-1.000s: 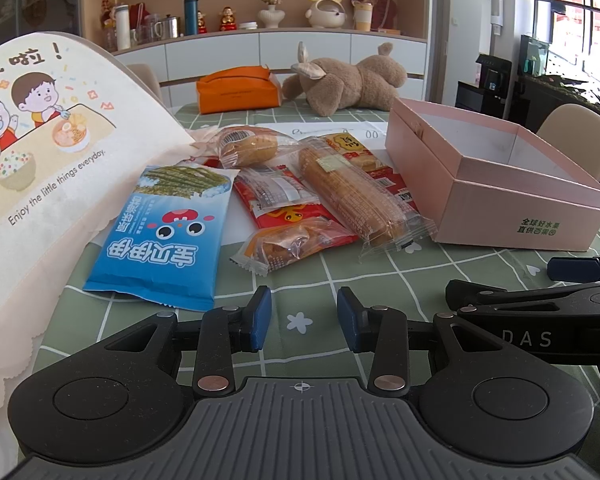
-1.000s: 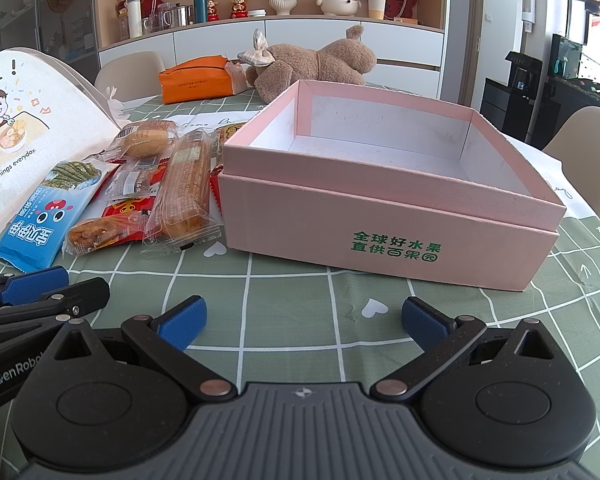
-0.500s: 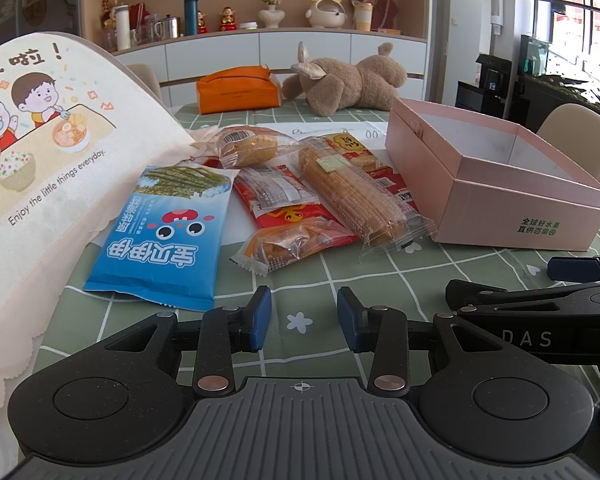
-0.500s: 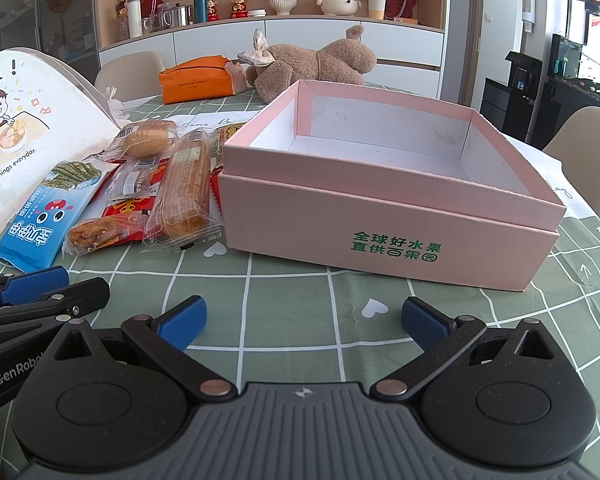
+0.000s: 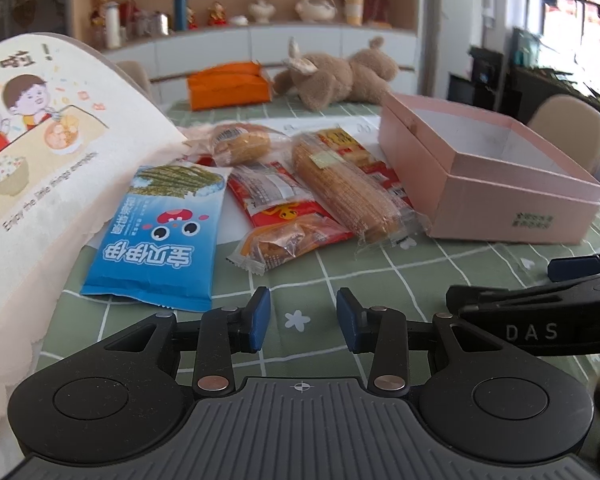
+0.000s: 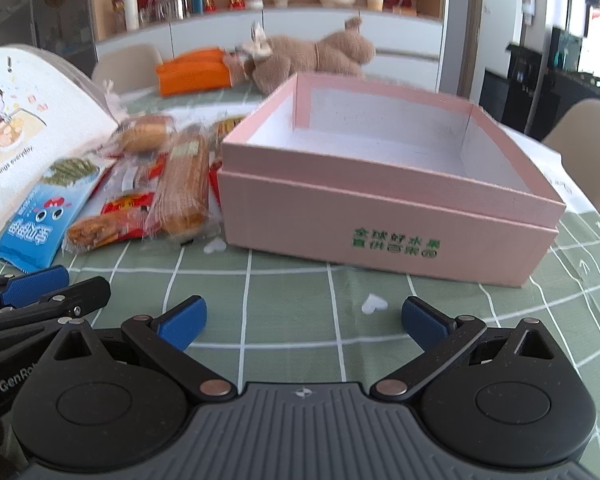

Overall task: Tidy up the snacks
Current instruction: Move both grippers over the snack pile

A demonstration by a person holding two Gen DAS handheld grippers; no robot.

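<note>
A soft green cloth with a white grid (image 5: 416, 280) and small flower and heart prints covers the table, and the snacks lie on it in a loose heap: a flat, glossy blue packet (image 5: 160, 236) with cartoon eyes, a crinkly red wrapper (image 5: 278, 200), a small clear-wrapped cake (image 5: 284, 242) at the front, a long ridged biscuit roll in clear film (image 5: 348, 192), and a round bun in plastic (image 5: 242, 144) farther back. Just right of the heap sits a matte pink cardboard box (image 6: 384, 216), lidless and white inside, green print on its front wall. A pale paper bag with cartoon children (image 5: 32, 152) slumps at the left. Behind are an orange pouch (image 5: 228, 84), a plush brown toy (image 5: 336, 74), and shelves of ornaments against white cabinets. The left gripper (image 5: 298, 314) hovers low over the cloth, its blue pads partly apart and holding nothing; the right gripper (image 6: 300, 320) is spread wide in front of the box, also holding nothing.
</note>
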